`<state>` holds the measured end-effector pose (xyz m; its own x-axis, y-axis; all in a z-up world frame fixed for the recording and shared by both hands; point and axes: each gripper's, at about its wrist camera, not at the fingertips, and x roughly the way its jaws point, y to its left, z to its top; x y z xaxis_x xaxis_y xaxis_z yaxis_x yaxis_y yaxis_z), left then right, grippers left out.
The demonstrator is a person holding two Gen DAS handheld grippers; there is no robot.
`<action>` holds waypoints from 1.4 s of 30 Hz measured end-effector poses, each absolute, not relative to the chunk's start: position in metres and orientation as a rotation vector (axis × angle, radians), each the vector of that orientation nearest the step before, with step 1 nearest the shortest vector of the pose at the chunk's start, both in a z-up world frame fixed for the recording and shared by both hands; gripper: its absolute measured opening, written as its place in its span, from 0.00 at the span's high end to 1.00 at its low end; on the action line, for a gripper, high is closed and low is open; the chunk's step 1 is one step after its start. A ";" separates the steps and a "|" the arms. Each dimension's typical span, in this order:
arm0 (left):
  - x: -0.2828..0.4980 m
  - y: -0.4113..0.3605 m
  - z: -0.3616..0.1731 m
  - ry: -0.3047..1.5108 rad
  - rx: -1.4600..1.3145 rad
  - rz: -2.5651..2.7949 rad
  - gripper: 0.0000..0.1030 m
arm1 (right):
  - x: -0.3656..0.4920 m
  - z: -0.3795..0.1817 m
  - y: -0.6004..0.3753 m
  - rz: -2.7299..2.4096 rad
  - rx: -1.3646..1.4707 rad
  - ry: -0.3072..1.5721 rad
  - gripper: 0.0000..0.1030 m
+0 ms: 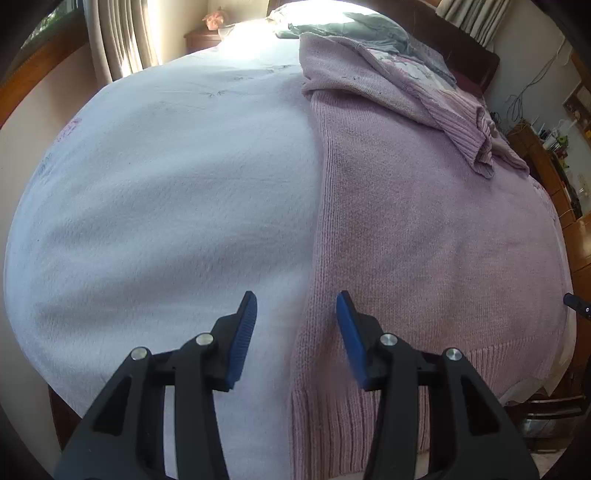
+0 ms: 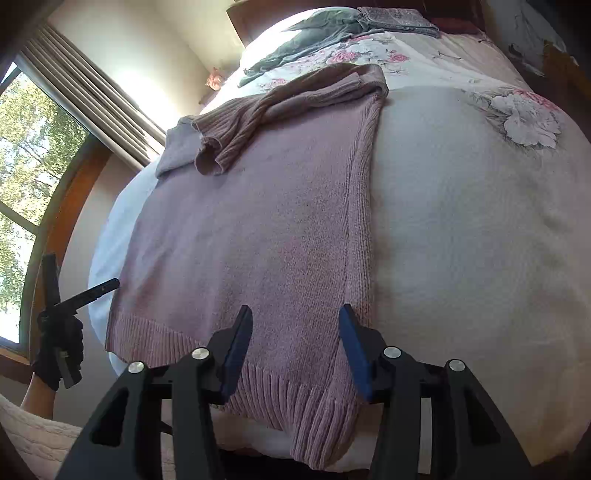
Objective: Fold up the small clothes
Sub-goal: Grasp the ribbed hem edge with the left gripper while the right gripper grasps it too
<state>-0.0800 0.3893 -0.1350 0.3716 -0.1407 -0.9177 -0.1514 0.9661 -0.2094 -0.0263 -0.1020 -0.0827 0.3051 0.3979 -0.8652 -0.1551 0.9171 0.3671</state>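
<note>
A mauve knitted sweater lies flat on the bed, its ribbed hem at the near edge and both sleeves folded across its upper part. My left gripper hovers open over the sweater's left side edge near the hem, holding nothing. In the right wrist view my right gripper is open above the sweater's right side, close to the hem, with nothing between its fingers. The left gripper also shows there at the far left, held by a gloved hand.
The bed carries a white blanket and a floral cover. Grey-green clothes lie near the headboard. A window with curtains is on the left, wooden furniture with small items on the right.
</note>
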 end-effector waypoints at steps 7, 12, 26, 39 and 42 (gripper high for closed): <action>-0.116 0.390 -0.148 1.263 -0.306 -0.028 0.53 | -0.066 -0.097 -0.117 0.319 0.235 1.268 0.49; -0.125 0.388 -0.153 1.272 -0.326 -0.056 0.47 | -0.082 -0.125 -0.124 0.298 0.270 1.336 0.49; -0.135 0.391 -0.160 1.330 -0.429 -0.101 0.44 | -0.085 -0.145 -0.114 0.388 0.338 1.376 0.67; -0.139 0.398 -0.148 1.334 -0.676 -0.271 0.93 | -0.081 -0.110 -0.117 0.655 0.620 1.242 0.89; -0.132 0.399 -0.120 1.255 -0.659 -0.287 0.93 | -0.072 -0.092 -0.119 0.692 0.672 1.177 0.89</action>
<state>-0.1317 0.3988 -0.1203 0.3064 -0.5434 -0.7816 -0.1495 0.7834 -0.6032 -0.0717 -0.1193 -0.0918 0.2343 0.7790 -0.5817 -0.1293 0.6180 0.7755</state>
